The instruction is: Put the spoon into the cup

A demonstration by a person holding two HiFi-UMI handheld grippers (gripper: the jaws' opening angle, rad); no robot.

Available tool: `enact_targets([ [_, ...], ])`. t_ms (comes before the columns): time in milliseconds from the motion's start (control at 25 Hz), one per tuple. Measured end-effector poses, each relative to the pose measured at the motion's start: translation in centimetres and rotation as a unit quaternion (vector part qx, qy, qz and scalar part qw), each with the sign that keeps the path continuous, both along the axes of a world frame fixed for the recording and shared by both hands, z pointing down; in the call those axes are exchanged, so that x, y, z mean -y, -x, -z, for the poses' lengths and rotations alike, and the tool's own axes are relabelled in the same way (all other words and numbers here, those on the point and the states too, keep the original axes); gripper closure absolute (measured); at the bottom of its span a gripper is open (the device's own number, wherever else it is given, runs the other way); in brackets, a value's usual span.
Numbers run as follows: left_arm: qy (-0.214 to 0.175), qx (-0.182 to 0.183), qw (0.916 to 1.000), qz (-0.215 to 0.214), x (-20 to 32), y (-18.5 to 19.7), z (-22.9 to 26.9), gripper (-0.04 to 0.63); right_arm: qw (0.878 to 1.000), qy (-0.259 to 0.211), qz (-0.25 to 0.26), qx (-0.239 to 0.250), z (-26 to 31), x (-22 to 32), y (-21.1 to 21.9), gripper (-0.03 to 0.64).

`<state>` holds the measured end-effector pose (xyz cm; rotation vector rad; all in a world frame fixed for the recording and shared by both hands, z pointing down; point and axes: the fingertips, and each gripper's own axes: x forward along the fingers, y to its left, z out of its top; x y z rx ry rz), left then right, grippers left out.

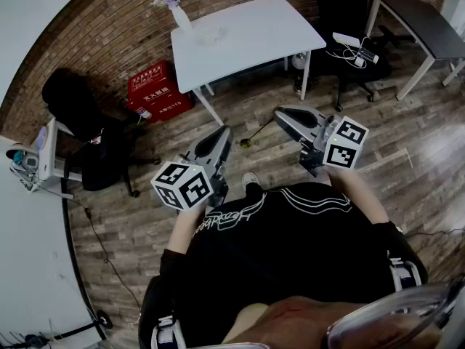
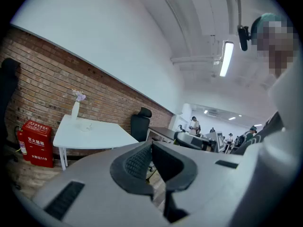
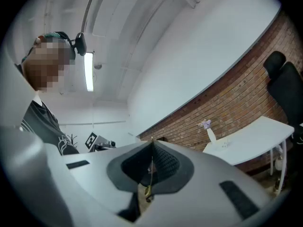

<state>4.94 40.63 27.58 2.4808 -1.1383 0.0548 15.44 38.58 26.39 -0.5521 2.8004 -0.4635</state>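
Note:
My right gripper (image 1: 279, 115) is shut on a thin golden spoon (image 1: 256, 132), whose bowl hangs out over the wooden floor; in the right gripper view the spoon (image 3: 148, 176) shows as a sliver between the closed pads. A small clear cup (image 1: 209, 35) stands on the white table (image 1: 254, 35) far ahead of both grippers, next to a white vase with pale flowers (image 1: 176, 11). My left gripper (image 1: 224, 131) is held beside the right one, its jaws together with nothing between them. The cup (image 2: 85, 126) and the vase (image 2: 75, 109) are also seen far off in the left gripper view.
A red box (image 1: 155, 90) sits on the floor left of the table. A black chair (image 1: 78, 106) stands at the left, a black office chair (image 1: 343, 17) with white items at the right, and a dark desk (image 1: 423, 22) at the far right. Brick wall behind.

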Motion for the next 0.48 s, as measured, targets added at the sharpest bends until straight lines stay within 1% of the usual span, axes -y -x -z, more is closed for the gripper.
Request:
enact_targets([
  [240,-0.003,-0.005,1.0000,0.007,0.3,0.2,0.0,0.588,1.000,0.001,0.003,-0.003,-0.2,0.3,0.2,0.618],
  [480,0.003,-0.001,1.0000,0.007,0.7,-0.1,-0.4,0.588,1.000,0.005,-0.014,0.003,-0.3,1.1,-0.6,0.618],
])
